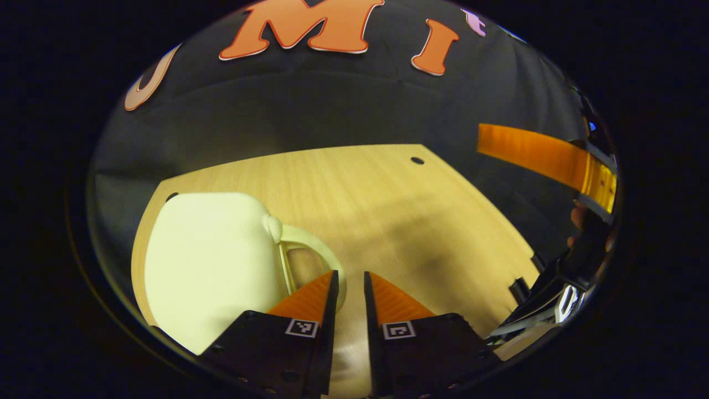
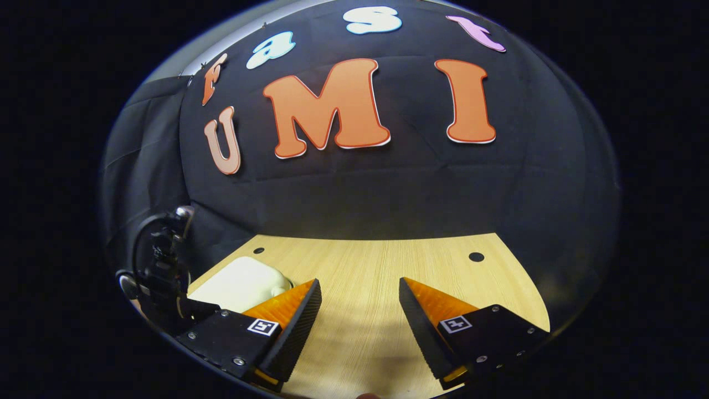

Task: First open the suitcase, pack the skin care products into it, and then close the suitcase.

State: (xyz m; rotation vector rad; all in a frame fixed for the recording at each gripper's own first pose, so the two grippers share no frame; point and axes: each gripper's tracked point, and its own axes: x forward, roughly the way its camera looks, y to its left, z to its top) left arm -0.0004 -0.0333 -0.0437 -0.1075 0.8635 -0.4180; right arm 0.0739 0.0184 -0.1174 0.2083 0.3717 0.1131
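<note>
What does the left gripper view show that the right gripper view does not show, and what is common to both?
Left gripper view alone: the suitcase's handle, with the left gripper close by it, fingers nearly together with a narrow gap and nothing between them; the other gripper's finger at the far right, with a hand below it.

Right gripper view alone: the right gripper with fingers wide apart over bare wood, and dark camera gear at the left edge.

Both: the pale closed suitcase lying on the wooden table, and the black cloth wall behind.
</note>
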